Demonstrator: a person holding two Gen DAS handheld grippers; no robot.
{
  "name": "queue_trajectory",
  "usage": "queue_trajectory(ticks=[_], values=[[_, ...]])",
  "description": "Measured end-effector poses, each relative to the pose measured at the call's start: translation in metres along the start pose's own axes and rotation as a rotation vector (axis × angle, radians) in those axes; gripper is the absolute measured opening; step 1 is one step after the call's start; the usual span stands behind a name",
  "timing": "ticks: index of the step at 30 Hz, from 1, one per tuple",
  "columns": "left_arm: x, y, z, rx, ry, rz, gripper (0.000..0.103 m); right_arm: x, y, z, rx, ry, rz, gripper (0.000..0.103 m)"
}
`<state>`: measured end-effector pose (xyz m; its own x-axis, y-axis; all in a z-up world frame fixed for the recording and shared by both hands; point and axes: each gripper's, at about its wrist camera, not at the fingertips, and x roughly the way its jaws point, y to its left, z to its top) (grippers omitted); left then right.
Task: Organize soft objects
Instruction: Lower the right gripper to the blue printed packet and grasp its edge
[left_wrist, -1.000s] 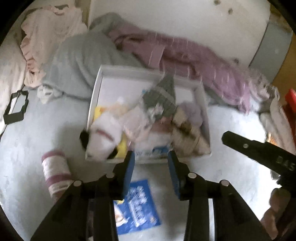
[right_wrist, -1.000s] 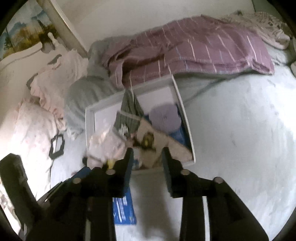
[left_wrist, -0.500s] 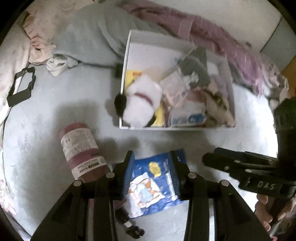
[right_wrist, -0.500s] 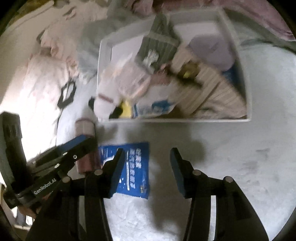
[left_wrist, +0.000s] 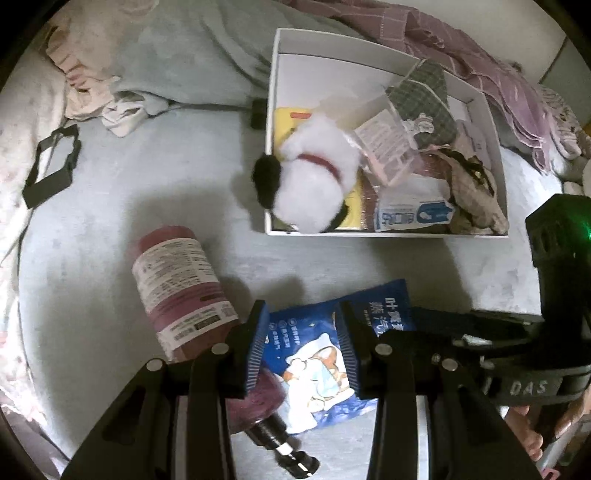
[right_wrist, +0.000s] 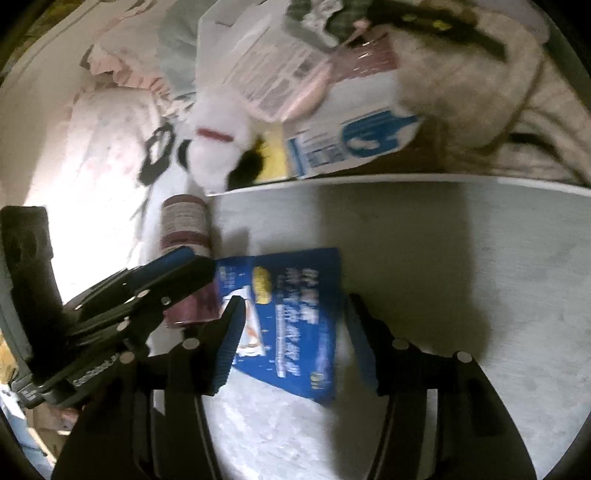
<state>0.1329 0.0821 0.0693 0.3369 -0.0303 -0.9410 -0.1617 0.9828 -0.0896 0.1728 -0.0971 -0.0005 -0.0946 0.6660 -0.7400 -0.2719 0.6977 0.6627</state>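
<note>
A pale grey bed sheet (left_wrist: 110, 229) carries everything. Near the white box (left_wrist: 495, 122) lie a blue packet (left_wrist: 384, 310) and, just beside it, a maroon bottle (left_wrist: 177, 280); crumpled clothes (left_wrist: 192, 55) lie behind it.

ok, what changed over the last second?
Both grippers came down from over the box to the blue packet. The right gripper has been opening and now straddles the packet without gripping it. The left gripper kept its gap, nothing held. Packet, bottle and box contents stayed put.

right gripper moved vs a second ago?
Yes. The right gripper has dropped toward the bed: the white box has slid up to the top of its view, and the blue packet now lies between its open jaws, which have just been opening.
</note>
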Motion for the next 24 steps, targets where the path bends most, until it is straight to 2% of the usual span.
queue_trajectory(ticks=[4, 7, 13, 15, 18, 21, 24], values=[[0.002, 0.009, 0.002, -0.016, 0.007, 0.033, 0.037, 0.015, 0.001, -0.001, -0.004, 0.020, 0.064, 0.058], [0.001, 0.015, 0.004, -0.034, 0.000, 0.023, 0.037, 0.016, -0.001, 0.001, 0.007, 0.016, 0.086, 0.058], [0.008, 0.023, 0.009, -0.046, 0.008, -0.014, 0.038, 0.014, -0.008, 0.001, 0.017, 0.013, 0.085, 0.040], [0.011, 0.030, 0.011, -0.061, 0.004, -0.047, 0.048, 0.013, -0.009, 0.002, 0.005, 0.015, 0.073, 0.027], [0.010, 0.036, 0.012, -0.092, -0.015, -0.122, 0.062, 0.013, -0.013, 0.002, 0.016, 0.023, 0.071, 0.014], [0.012, 0.040, 0.014, -0.119, -0.012, -0.178, 0.063, 0.014, -0.018, 0.002, 0.030, 0.030, 0.095, 0.012], [0.014, 0.041, 0.015, -0.127, -0.007, -0.196, 0.063, 0.012, -0.019, 0.002, 0.037, 0.033, 0.106, 0.007]])
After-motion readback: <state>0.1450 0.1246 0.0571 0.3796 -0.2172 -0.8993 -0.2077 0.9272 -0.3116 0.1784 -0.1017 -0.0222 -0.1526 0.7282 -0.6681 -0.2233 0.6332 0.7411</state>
